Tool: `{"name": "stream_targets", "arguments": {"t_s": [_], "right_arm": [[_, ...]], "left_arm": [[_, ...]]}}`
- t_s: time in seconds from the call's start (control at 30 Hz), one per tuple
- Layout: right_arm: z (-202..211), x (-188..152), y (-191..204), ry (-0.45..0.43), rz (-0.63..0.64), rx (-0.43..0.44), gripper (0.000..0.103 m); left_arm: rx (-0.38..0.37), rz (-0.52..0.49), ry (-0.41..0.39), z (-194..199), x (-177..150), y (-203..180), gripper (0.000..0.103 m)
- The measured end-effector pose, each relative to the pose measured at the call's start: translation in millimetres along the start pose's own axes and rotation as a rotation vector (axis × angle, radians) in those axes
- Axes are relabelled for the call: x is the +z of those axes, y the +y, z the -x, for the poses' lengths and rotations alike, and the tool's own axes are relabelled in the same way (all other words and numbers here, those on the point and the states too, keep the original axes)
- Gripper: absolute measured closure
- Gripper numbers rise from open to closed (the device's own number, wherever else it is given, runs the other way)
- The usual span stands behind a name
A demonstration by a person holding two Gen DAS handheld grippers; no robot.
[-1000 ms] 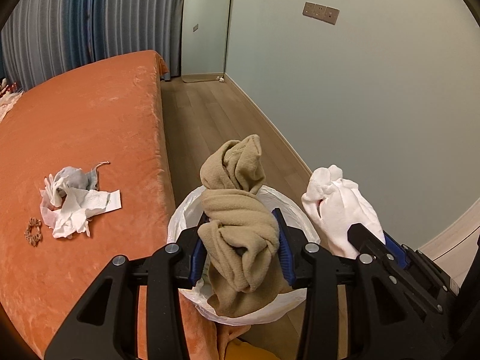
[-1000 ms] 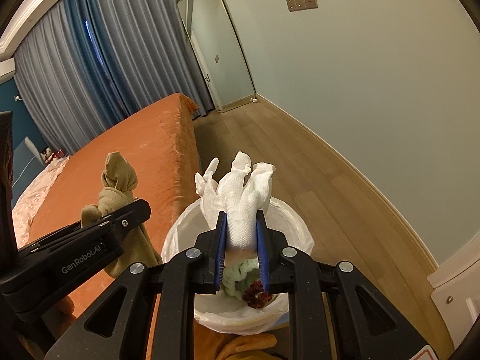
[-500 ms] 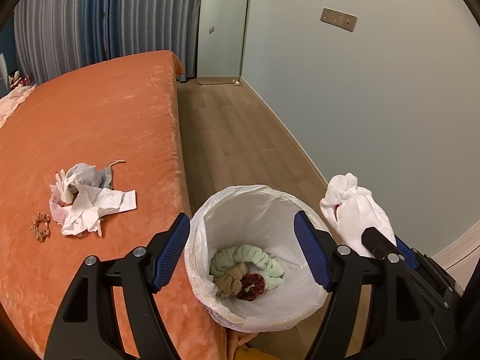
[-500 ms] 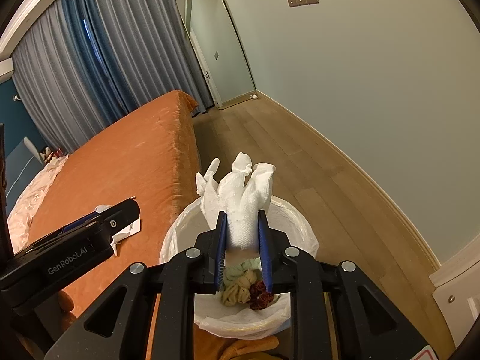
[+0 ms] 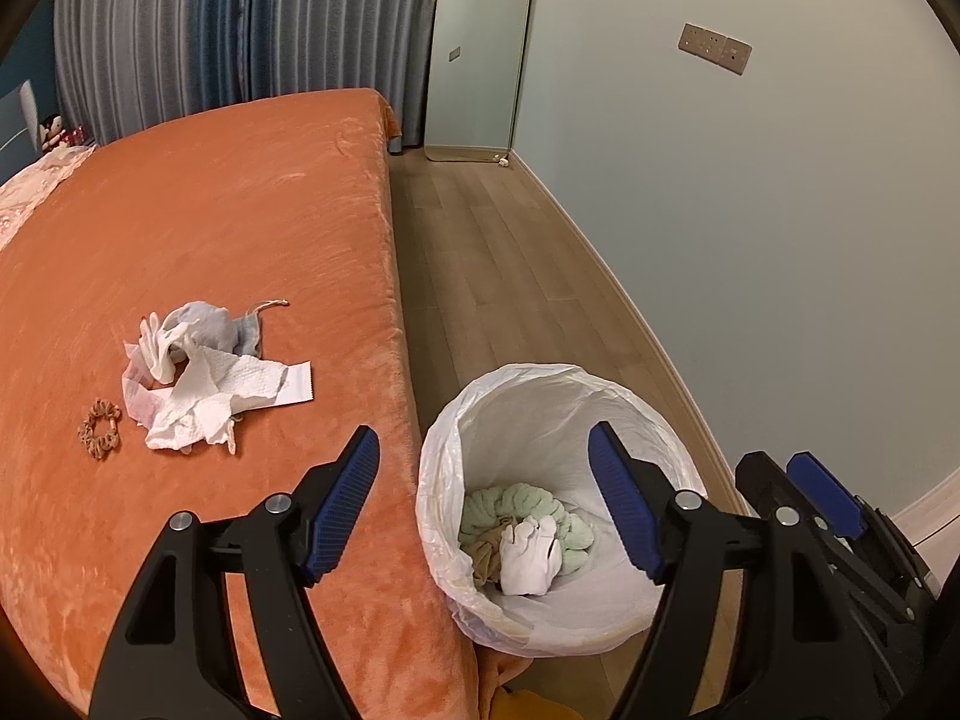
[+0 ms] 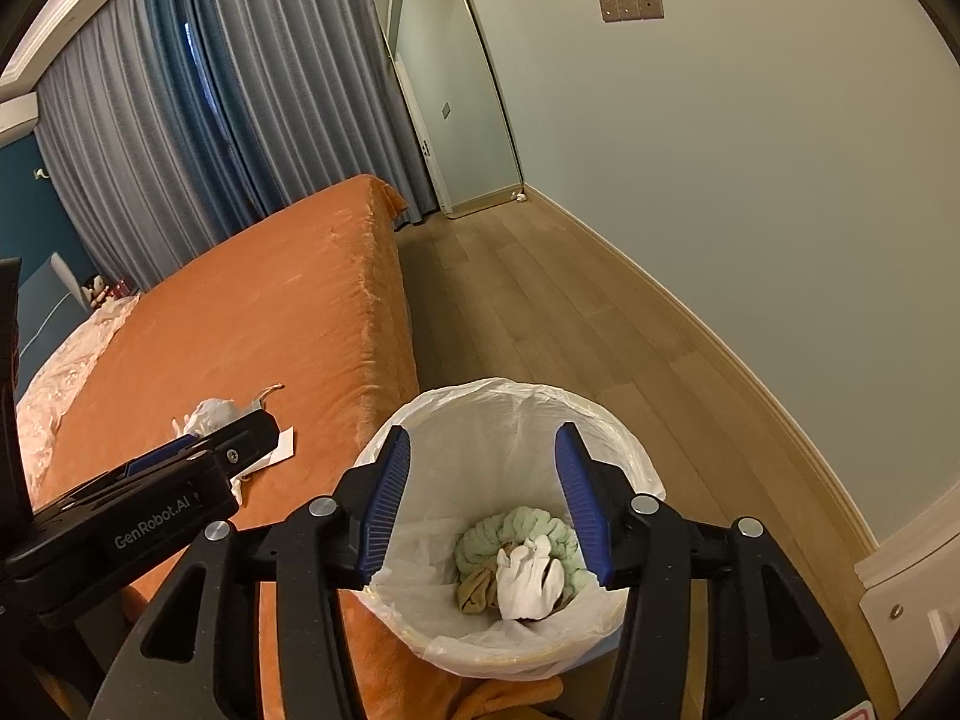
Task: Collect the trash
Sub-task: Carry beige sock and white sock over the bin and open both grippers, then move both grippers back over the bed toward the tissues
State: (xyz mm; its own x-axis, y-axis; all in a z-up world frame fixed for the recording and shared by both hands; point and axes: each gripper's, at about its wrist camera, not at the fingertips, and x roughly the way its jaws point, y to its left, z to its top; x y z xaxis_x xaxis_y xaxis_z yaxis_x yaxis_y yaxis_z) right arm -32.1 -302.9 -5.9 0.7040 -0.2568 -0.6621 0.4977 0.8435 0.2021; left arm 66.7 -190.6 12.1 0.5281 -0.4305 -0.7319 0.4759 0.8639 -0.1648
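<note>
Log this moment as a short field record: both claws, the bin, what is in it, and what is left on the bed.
left claw: open, empty, over the bed edge and bin rim
right claw: open, empty, above the bin
bin: white liner, on the floor against the bed
bin contents: white cloth on top, tan cloth, green scrunchie
bed: orange cover
left on bed: crumpled white tissues, grey pouch, brown scrunchie
</note>
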Motion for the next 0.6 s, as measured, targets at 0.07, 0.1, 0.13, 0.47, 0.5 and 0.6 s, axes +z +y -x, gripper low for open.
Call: {"name": "stream_targets", "arguments": {"t_s": [0.07, 0.1, 0.13, 0.47, 0.5, 0.6], "right_arm": [[1.9, -0.5, 3.1, -0.002, 0.004, 0.001, 0.051], [2.4, 0.1, 5.7, -0.002, 0.006, 0.004, 0.051], [2.5, 0.7, 8.4, -0.001, 0.008, 0.006, 0.05], [7.0, 0.5, 31.1, -0.009, 0.046, 0.024, 0.044], [7.0, 0.7, 35.1, -0.009, 0.051, 0.026, 0.044], [7.2, -1.1, 47.5, -0.005, 0.07, 0.037, 0.043]], "left_arm": [[0.007, 0.003, -0.004, 2.1, -0.6, 3.7, 0.035], [0.008, 0.006, -0.005, 3.0, -0.6, 5.7, 0.035], [0.01, 0.01, -0.007, 4.2, -0.6, 8.0, 0.035], [0.047, 0.059, -0.02, 15.9, -0.8, 40.4, 0.035], [0.051, 0.065, -0.019, 16.4, -1.4, 43.8, 0.034], [0.069, 0.082, -0.022, 19.0, -2.7, 57.5, 0.034]]}}
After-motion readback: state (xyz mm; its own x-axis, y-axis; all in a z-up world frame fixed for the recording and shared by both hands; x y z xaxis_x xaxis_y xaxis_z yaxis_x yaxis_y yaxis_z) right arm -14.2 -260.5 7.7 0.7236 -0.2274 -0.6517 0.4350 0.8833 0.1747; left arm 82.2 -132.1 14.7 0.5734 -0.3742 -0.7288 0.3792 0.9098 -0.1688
